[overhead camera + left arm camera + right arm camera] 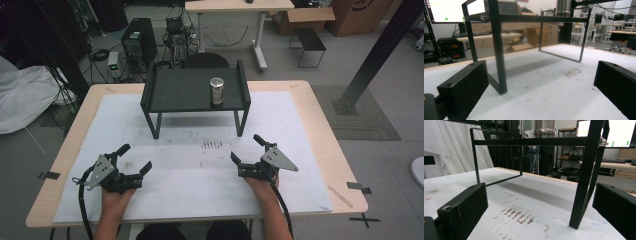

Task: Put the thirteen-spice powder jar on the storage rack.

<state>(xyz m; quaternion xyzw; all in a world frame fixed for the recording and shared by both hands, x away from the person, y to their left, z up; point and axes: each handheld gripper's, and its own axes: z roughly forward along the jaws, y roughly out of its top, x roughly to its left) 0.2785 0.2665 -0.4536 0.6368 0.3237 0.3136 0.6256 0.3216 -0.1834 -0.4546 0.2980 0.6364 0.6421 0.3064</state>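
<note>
A silver metal canister (216,91) stands upright on the right part of a black raised shelf (185,92) at the back of the table. My left gripper (135,158) rests low on the white mat near the front left, open and empty. My right gripper (247,148) rests at the front right, also open and empty. In the left gripper view the shelf's front leg (498,50) rises just ahead, with the canister's base (563,8) on top. From the right gripper view the shelf leg (586,175) stands close and the canister (545,131) sits above the deck.
A white mat (190,165) covers a wooden table (310,107). Dark rusty marks (211,145) lie on the mat between the grippers and the shelf. Computers, cables and another desk stand on the floor beyond the table.
</note>
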